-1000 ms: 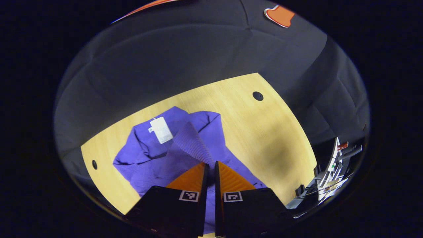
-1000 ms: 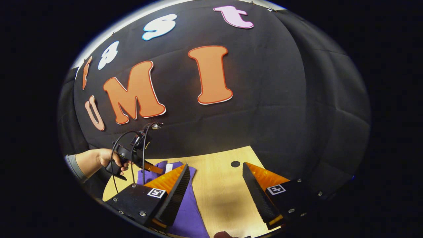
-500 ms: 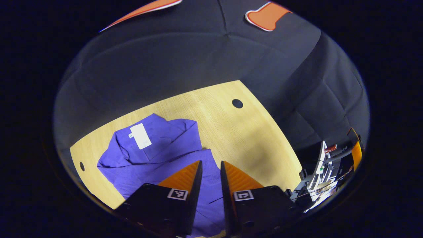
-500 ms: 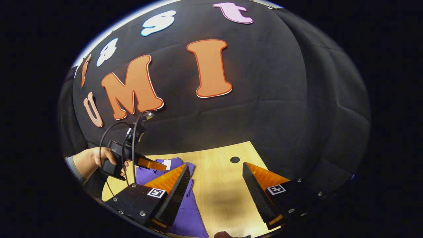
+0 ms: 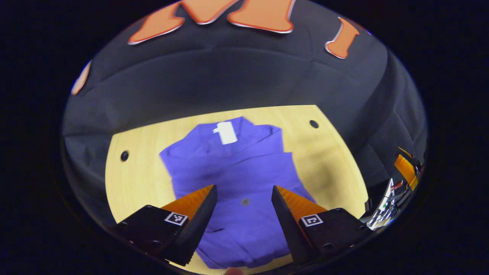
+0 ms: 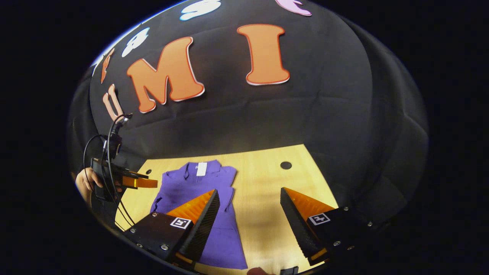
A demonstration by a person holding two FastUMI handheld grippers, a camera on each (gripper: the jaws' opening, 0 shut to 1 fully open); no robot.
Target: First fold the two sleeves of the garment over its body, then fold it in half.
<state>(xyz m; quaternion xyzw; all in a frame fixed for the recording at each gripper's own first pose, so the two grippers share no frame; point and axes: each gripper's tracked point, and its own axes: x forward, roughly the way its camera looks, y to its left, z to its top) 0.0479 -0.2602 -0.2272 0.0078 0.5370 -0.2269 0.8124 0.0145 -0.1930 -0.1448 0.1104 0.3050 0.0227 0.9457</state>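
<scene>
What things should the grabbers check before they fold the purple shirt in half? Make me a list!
1. Sleeves folded over the body: ok, the purple shirt lies as a narrow shape with no sleeve sticking out.
2. Left gripper empty and open: ok, it sits above the shirt with a wide gap.
3. Right gripper empty and open: ok, nothing between its fingers.
4. Shirt fully on the table: ok, wood shows on both sides and beyond the collar; the bottom hem lies close to the near edge.
5. Cloth flat: cannot tell, the left gripper view is blurry.
6. White tag at the collar end, far from the grippers: ok, so the near hem is the end to lift.
</scene>
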